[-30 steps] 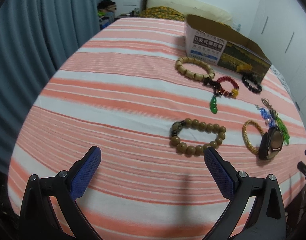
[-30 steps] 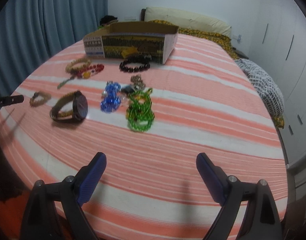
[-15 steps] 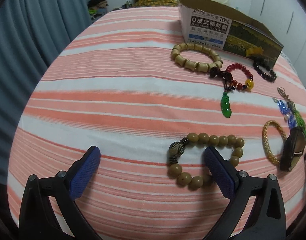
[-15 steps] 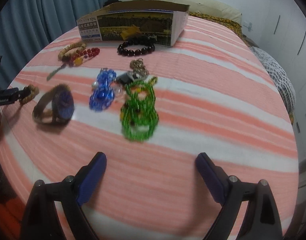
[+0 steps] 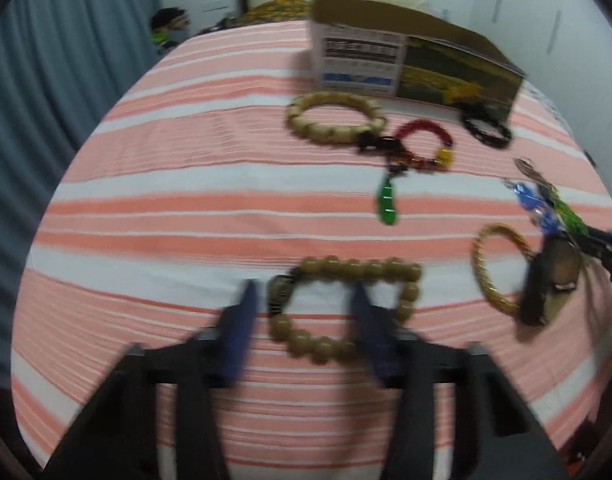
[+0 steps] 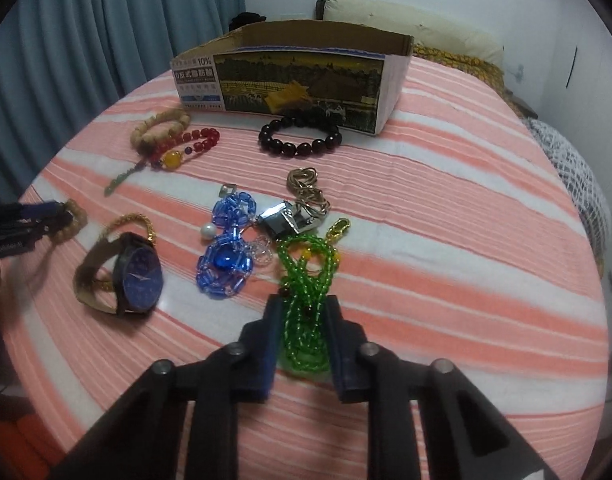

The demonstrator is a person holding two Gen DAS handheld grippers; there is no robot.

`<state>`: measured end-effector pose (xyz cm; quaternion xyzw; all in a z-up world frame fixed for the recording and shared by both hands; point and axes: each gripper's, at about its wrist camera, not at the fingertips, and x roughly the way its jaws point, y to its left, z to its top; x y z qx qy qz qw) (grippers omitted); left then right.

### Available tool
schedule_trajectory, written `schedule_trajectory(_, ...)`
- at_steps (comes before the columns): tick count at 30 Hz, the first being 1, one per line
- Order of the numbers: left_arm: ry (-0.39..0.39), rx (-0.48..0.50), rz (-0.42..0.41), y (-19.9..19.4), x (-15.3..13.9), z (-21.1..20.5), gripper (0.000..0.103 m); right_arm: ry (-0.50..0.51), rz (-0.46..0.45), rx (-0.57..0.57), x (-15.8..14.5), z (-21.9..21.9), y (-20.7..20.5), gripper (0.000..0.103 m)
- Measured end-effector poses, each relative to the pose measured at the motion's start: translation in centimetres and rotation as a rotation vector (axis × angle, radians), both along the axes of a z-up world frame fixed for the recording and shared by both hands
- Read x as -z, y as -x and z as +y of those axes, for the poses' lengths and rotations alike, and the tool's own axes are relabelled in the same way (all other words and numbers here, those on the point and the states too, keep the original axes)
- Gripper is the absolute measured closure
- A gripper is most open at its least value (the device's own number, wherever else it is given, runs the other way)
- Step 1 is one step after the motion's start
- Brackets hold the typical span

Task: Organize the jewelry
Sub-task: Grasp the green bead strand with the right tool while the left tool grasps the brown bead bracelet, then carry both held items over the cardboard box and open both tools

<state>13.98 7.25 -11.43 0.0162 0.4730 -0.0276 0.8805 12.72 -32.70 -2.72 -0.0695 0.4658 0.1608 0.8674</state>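
Note:
A brown bead bracelet (image 5: pixel 346 270) lies on the striped bedspread. My left gripper (image 5: pixel 306 312) is low over it with its jaws closing. One finger is outside the ring and the other inside, so the bracelet's left side sits between them; the blur hides any contact. A green bead necklace (image 6: pixel 306 256) lies bunched in front of my right gripper (image 6: pixel 304 302). Those jaws are closing too, and the strand fills the gap, touching both pads. An open cardboard box (image 6: pixel 298 76) stands behind the jewelry.
Around these lie a blue-faced watch (image 6: pixel 138 280), a blue bead piece (image 6: pixel 226 264), a metal clasp and chain (image 6: pixel 302 204), a dark bead bracelet (image 6: pixel 300 140), a red bracelet (image 5: pixel 422 128), a pale wooden bracelet (image 5: pixel 334 120), a gold bracelet (image 5: pixel 486 272) and a green pendant (image 5: pixel 388 200). Curtains hang at the left.
Both grippers moved forward and down onto the bed, and both pairs of jaws narrowed from wide open. The left now straddles the brown bracelet and the right encloses the green necklace.

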Motion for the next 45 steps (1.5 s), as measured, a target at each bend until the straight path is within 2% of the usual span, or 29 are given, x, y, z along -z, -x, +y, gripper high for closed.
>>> schedule_trajectory(1,-0.002,0.011,0.002,0.0,-0.1,-0.3,0.091,-0.010,0.002,0.004,-0.2,-0.1,0.2,0.083)
schedule_trajectory(4,0.025,0.023,0.007,0.1,-0.4,-0.3,0.091,-0.031,-0.013,0.012,-1.4,-0.4,1.1,0.083)
schedule_trajectory(6,0.070,0.027,0.005,0.1,-0.7,0.0,0.091,-0.048,-0.031,0.018,-2.6,-0.8,1.8,0.084)
schedule_trajectory(11,0.153,0.029,-0.035,0.7,-2.2,0.5,0.091,-0.091,-0.069,0.030,-5.6,-1.9,2.6,0.084)
schedule_trajectory(20,0.221,0.048,-0.089,0.3,-6.0,0.4,0.091,-0.196,-0.089,0.032,-8.7,-3.2,2.7,0.084)
schedule_trajectory(24,0.244,0.075,-0.117,-1.1,-8.5,0.1,0.091,-0.200,-0.117,0.005,-10.4,-2.8,1.9,0.084)
schedule_trajectory(29,0.276,0.113,-0.177,-5.0,-12.8,-0.6,0.091,-0.205,-0.169,-0.036,-12.9,-1.5,-1.2,0.084)
schedule_trajectory(34,0.291,0.152,-0.229,-10.4,-16.7,-2.2,0.091,-0.221,-0.233,-0.048,-15.9,0.1,-6.9,0.084)
schedule_trajectory(37,0.296,0.177,-0.235,-14.4,-17.9,-3.9,0.091,-0.225,-0.247,-0.053,-16.6,1.4,-10.8,0.084)
schedule_trajectory(40,0.301,0.200,-0.214,-18.0,-17.7,-5.7,0.091,-0.200,-0.243,-0.050,-16.3,2.9,-15.0,0.084)
schedule_trajectory(45,0.247,0.203,-0.132,-23.5,-14.0,-8.4,0.091,-0.173,-0.138,-0.023,-12.4,4.5,-21.3,0.084)
